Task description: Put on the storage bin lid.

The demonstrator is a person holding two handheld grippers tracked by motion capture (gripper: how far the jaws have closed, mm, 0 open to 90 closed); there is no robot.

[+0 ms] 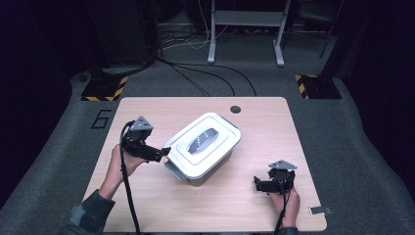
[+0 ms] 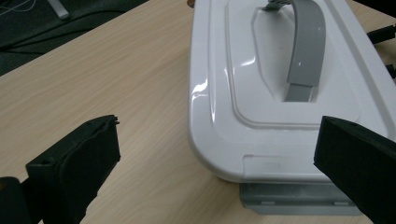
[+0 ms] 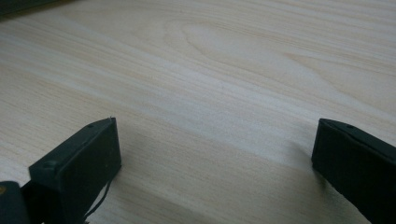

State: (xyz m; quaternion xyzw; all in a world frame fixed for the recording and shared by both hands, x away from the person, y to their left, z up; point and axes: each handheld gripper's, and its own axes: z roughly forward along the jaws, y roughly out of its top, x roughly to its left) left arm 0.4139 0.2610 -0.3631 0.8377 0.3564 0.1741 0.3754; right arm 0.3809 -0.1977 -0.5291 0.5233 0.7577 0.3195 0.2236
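While both claws gape empty, the white lidded box shows a grey handle.

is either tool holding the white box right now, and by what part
Nothing is held. The left tool stands open beside the lidded white box, near its grey end latch; the right tool is open over bare table.

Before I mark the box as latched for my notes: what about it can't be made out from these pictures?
- What the white box contains: high view, its closed lid covers it.
- Far latch: left gripper view, cut off by the top edge beyond the grey handle; high view, too small.
- Near latch: left gripper view, partly behind the left gripper's open jaw; whether it is clipped is unclear.
- Box itself: right gripper view, the open right gripper faces bare table.
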